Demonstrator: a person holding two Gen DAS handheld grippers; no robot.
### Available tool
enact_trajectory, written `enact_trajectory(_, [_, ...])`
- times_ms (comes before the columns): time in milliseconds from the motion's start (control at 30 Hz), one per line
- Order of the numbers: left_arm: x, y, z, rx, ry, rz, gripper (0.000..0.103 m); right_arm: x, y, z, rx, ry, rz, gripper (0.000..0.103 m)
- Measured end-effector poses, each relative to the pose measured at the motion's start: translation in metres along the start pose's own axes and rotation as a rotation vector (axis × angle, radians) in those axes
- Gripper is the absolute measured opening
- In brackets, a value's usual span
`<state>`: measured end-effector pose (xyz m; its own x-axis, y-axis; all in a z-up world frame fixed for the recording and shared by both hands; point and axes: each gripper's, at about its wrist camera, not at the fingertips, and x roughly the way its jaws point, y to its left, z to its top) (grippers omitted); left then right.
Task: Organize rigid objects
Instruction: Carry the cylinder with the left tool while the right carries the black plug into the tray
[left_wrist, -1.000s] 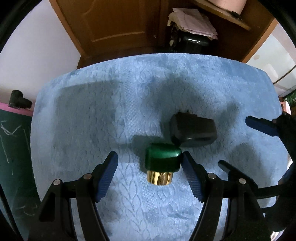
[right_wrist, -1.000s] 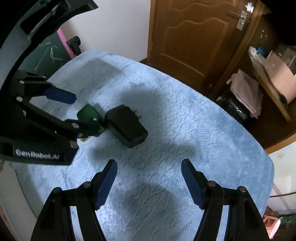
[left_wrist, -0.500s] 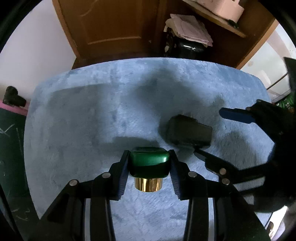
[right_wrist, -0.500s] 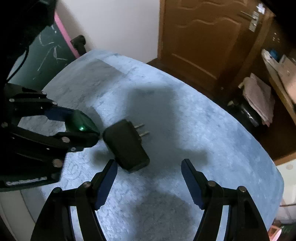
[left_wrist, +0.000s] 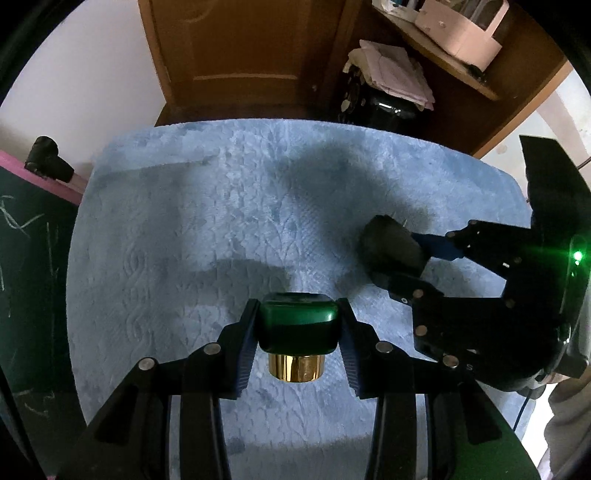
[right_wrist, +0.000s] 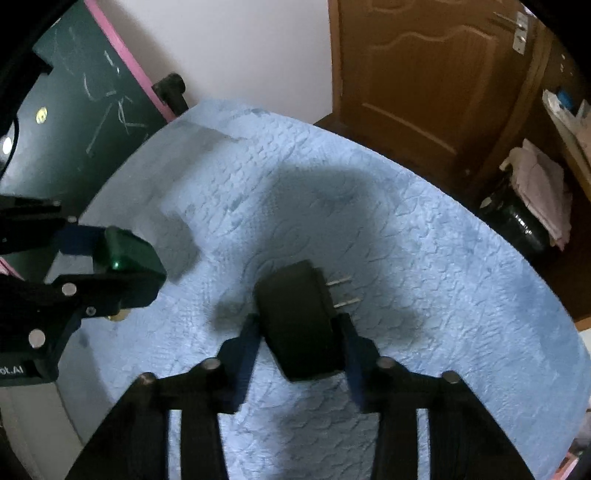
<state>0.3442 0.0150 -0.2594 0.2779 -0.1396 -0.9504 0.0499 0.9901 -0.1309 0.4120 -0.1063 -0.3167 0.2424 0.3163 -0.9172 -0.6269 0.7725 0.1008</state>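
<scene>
My left gripper (left_wrist: 297, 325) is shut on a green bottle with a gold cap (left_wrist: 297, 326) and holds it above the blue cloth (left_wrist: 221, 229). The bottle also shows in the right wrist view (right_wrist: 127, 254), at the left, between the left gripper's fingers. My right gripper (right_wrist: 300, 332) is shut on a black plug adapter (right_wrist: 297, 314) whose two metal prongs point away to the right. In the left wrist view the adapter (left_wrist: 391, 247) sits at the right, between the right gripper's fingers (left_wrist: 436, 245).
A blue textured cloth covers the table. A chalkboard with a pink frame (right_wrist: 85, 99) stands at the left. A wooden door (right_wrist: 424, 81) is behind. A dark jar with folded cloth on it (left_wrist: 384, 99) stands beyond the far edge, under a shelf.
My left gripper shut on the green bottle and lifted it. My right gripper moved in and closed on the black adapter.
</scene>
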Motion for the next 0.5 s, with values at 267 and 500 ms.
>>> enact_trajectory(267, [-0.044, -0.008, -0.015, 0.016, -0.047, -0.018, 0.044, -0.064, 0.019, -0.028, 0.041, -0.103, 0.039, 0.04])
enact_trajectory(500, [-0.11, -0.026, -0.052, 0.048, -0.097, -0.038, 0.044, -0.156, 0.055, -0.071, 0.081, -0.219, 0.059, 0.04])
